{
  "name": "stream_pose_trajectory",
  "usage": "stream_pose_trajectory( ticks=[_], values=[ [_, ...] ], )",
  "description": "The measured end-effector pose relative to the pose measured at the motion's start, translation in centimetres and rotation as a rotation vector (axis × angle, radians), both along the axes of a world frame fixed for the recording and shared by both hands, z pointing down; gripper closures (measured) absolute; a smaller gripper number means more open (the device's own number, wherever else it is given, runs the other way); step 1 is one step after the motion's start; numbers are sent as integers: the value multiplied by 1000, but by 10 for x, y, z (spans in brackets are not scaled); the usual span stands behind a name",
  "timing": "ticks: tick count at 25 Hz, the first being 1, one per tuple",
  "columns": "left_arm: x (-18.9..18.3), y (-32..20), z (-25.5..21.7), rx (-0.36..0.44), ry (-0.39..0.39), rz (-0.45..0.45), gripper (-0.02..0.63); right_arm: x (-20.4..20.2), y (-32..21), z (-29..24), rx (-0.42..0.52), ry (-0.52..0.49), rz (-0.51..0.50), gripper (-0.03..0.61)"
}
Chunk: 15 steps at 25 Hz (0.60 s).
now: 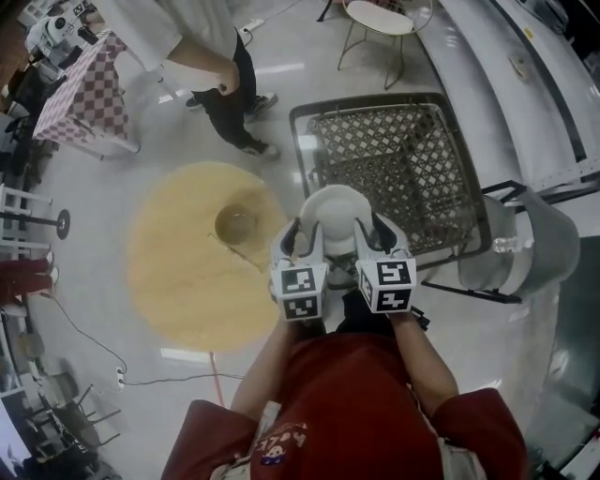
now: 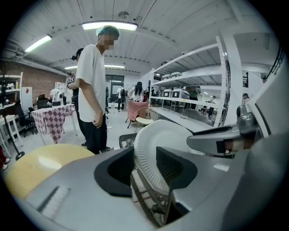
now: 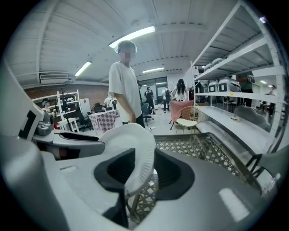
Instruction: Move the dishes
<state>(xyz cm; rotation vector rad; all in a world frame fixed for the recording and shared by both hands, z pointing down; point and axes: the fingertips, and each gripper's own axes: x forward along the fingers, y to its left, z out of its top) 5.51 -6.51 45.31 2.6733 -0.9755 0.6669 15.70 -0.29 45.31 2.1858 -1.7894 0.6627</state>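
A white paper plate [image 1: 336, 211] hangs in the air between my two grippers, over the near left corner of a black wire basket [image 1: 403, 159]. My left gripper [image 1: 294, 236] is shut on the plate's left rim and my right gripper [image 1: 379, 232] on its right rim. In the left gripper view the ribbed rim of the plate [image 2: 165, 142] sits pinched in the left gripper [image 2: 144, 168]. In the right gripper view the plate [image 3: 133, 144] curves up out of the right gripper [image 3: 144, 173], with the basket [image 3: 198, 146] beyond it. A brown bowl [image 1: 236, 223] rests on the round yellow table [image 1: 178, 281].
A person [image 1: 214, 66] in a white shirt stands beyond the table. A checkered table [image 1: 84, 94] is at the far left and a wicker chair [image 1: 380, 23] at the back. A grey chair [image 1: 530, 244] stands right of the basket, beside long shelving [image 1: 534, 66].
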Motion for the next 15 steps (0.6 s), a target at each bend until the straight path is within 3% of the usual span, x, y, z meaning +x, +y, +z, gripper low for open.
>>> stream_pose_trajectory(
  ticks=[15],
  values=[
    [101, 32, 24, -47, -25, 112, 448, 95, 40, 22, -38, -26, 103, 442]
  ],
)
